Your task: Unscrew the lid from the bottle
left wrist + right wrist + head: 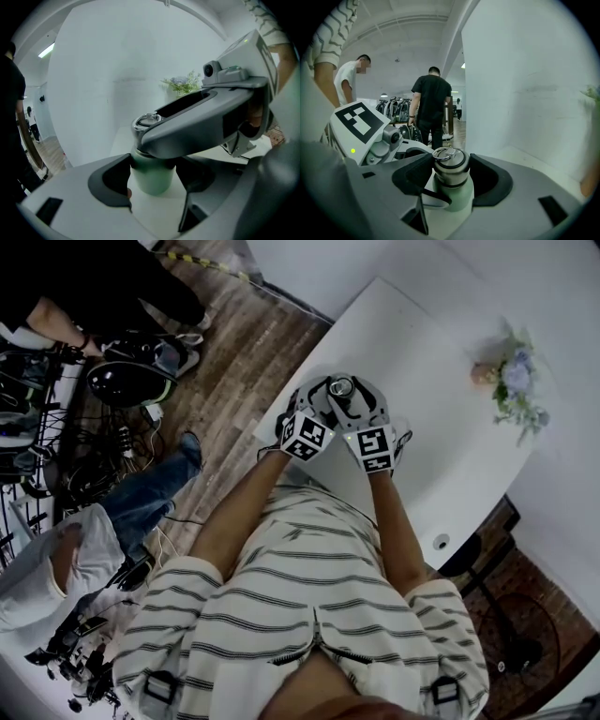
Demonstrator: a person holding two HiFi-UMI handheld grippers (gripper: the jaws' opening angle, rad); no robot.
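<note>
Left tool (155, 190) was clamped on the pale green cylindrical bottle (152, 180), upright at the white counter (450, 465); the right tool (452, 180) was closed on its ringed steel lid (451, 166). Best kept: body pinned still, lid twisted squarely, slipping avoided.

Dressed in a white short-sleeved shirt (309, 596) with dark stripes; grey, black-padded left gripper (153, 180) and right gripper (452, 179), each bearing a black-and-white marker cube (307, 437).
</note>
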